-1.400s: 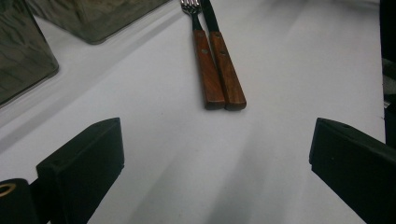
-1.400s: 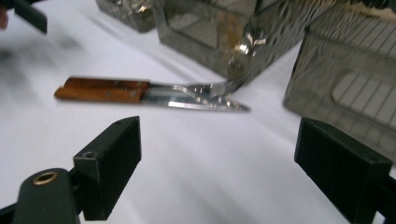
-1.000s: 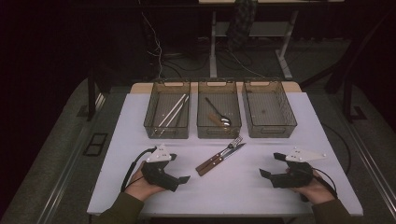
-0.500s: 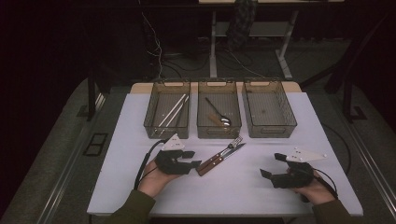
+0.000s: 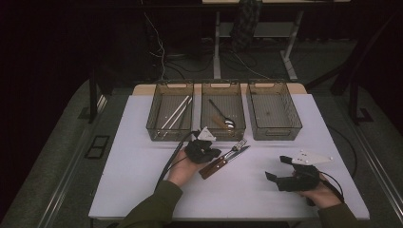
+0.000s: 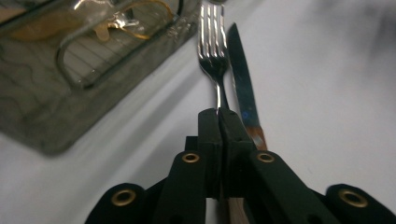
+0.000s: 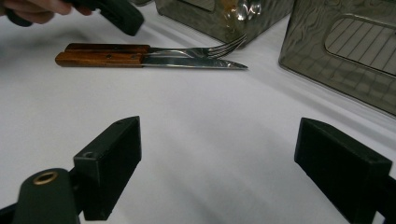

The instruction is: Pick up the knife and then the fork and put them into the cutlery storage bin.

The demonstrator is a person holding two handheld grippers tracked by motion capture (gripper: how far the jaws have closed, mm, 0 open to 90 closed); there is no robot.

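Fork (image 6: 215, 60) and knife (image 6: 240, 79) lie side by side on the counter (image 5: 142, 161). Left tool (image 6: 219, 116) — jaws pressed together over the fork's neck. Right tool (image 7: 217, 158) — jaws wide apart, holding nothing.

We see a fork (image 5: 227, 155) and a knife (image 5: 225, 162) lying flat, side by side and touching, on the white table (image 5: 142, 185) just in front of the middle basket (image 5: 223, 130). Both have brown wooden handles and shiny metal ends, tines and blade tip pointing toward that basket. Our left gripper (image 6: 219, 122) has its jaws pressed together over the fork's neck.
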